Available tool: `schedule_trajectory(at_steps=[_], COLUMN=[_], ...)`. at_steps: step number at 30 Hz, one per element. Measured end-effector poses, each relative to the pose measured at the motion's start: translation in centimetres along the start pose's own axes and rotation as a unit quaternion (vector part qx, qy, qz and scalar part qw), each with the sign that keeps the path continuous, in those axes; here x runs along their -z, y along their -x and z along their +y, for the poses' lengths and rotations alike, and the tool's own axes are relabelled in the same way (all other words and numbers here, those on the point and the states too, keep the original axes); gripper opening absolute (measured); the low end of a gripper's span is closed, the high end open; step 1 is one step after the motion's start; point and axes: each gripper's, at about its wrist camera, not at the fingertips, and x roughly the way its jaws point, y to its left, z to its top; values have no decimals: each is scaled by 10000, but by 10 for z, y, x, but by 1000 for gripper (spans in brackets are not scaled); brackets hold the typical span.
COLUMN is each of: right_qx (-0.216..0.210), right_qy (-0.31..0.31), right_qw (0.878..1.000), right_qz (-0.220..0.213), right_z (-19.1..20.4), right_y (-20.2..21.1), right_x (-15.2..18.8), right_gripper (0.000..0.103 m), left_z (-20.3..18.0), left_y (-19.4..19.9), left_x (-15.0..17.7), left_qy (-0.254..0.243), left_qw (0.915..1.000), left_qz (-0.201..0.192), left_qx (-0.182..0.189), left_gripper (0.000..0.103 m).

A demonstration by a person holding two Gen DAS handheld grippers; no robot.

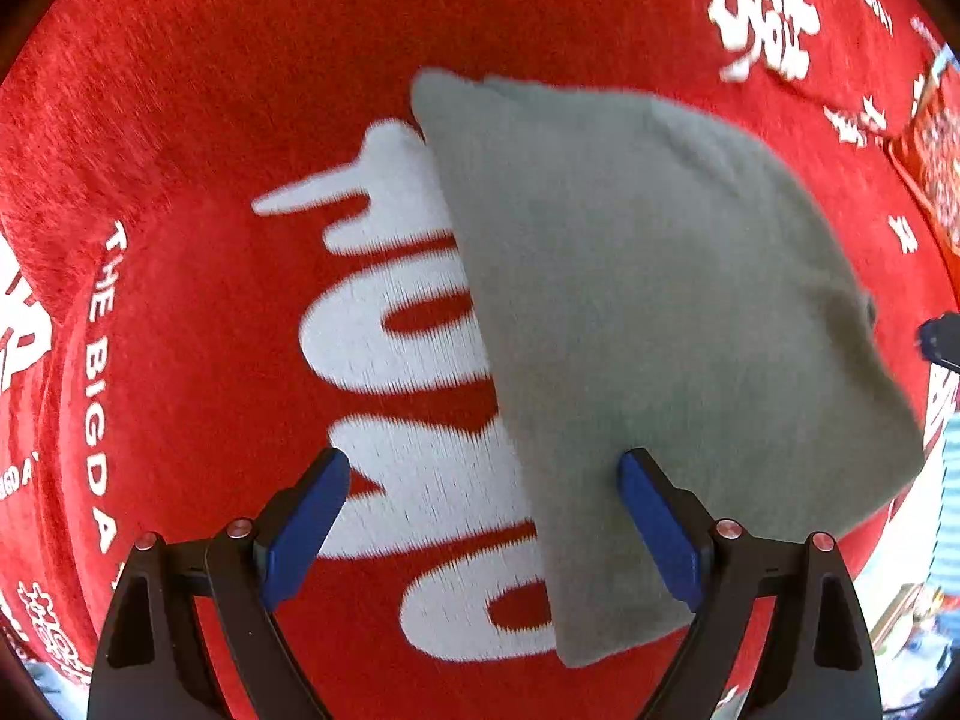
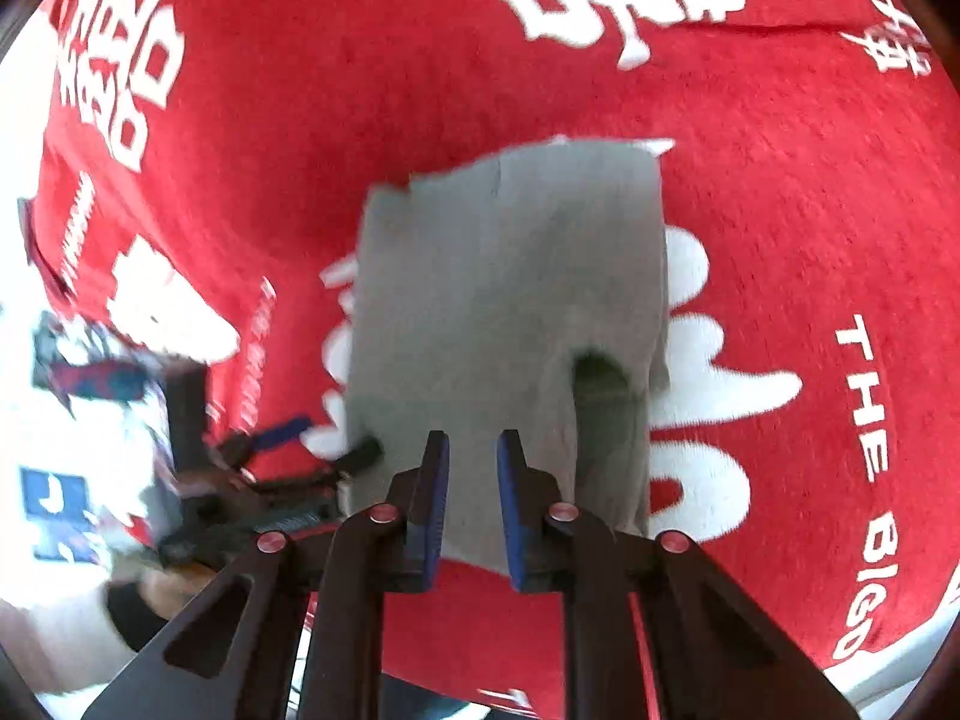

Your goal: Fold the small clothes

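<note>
A small grey garment (image 1: 660, 312), folded into a flat panel, lies on a red cloth (image 1: 240, 90) printed with big white letters. My left gripper (image 1: 483, 468) hangs straight over the garment's left edge, wide open. One blue pad (image 1: 309, 522) is over the red cloth and the other is over the grey fabric. In the right wrist view the grey garment (image 2: 510, 276) has a dark tunnel-like fold near its lower right. My right gripper (image 2: 473, 456) hovers over its near edge, its blue pads only a narrow gap apart with nothing pinched. The left gripper (image 2: 324, 444) shows at the garment's left side.
The red cloth (image 2: 780, 180) covers the whole work surface, and its edge drops off at the lower right of the right wrist view. A red patterned box (image 1: 936, 174) sits at the far right. A hand (image 2: 162, 594) holds the left gripper, with bright clutter behind it.
</note>
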Motion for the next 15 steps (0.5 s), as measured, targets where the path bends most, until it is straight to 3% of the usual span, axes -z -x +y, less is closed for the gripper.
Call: schedule_trajectory(at_steps=[3, 5, 6, 8, 15], right_qx=[531, 775, 671, 435, 558], right_qy=[-152, -417, -592, -978, -1559], right_qw=[9980, 9952, 9953, 9941, 9862], right_qz=[310, 423, 369, 195, 45], right_z=[-19, -43, -52, -64, -69], right_y=[-28, -39, -39, -32, -15], right_x=[14, 24, 29, 34, 43], right_gripper=[18, 6, 0, 0, 1], left_z=[3, 5, 5, 5, 13], left_y=[-4, -3, -2, 1, 16], left_x=[7, 9, 10, 11, 21], left_qy=[132, 199, 220, 196, 101], left_qw=[9998, 9996, 9995, 9995, 9997], left_qz=[100, 144, 164, 173, 182], left_qx=[96, 137, 154, 155, 97], left_gripper=[92, 92, 92, 92, 92])
